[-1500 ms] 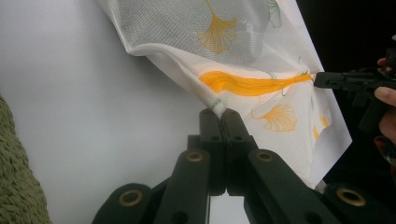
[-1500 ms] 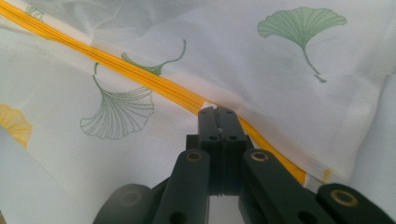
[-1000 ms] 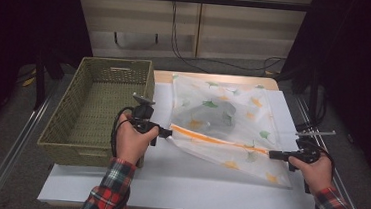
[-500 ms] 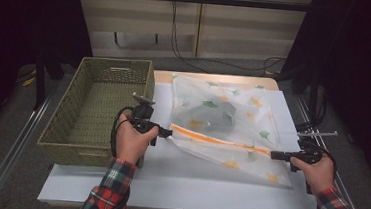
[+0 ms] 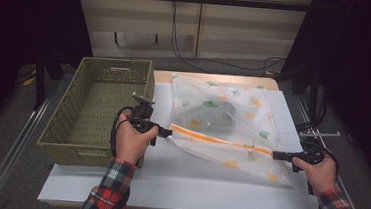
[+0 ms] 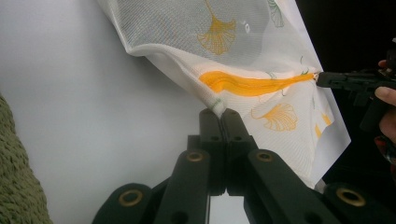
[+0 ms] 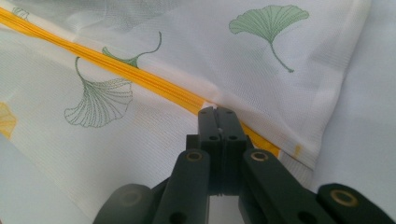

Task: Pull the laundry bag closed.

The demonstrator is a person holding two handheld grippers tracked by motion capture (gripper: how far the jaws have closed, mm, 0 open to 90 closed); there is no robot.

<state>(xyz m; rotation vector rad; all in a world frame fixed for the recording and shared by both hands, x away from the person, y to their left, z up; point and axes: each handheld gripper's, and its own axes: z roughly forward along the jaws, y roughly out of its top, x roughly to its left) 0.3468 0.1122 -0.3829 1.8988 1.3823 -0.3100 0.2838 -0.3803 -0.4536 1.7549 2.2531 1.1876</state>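
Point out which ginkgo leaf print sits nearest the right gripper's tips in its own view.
The grey-green outlined leaf just left of the right gripper, below the orange zipper on the mesh bag. The solid green leaf lies farther off, above the zipper.

Both forearms, in red plaid sleeves, reach in from the near edge, well apart from each other. The left hand (image 5: 131, 140) wraps around its handle, and the left tool (image 5: 167, 131) lies about level, pointing toward the right hand, jaws pressed tight together. The right hand (image 5: 315, 169) grips its handle lower and farther out, and the right tool (image 5: 275, 154) points back at the left one, jaws likewise clamped together.
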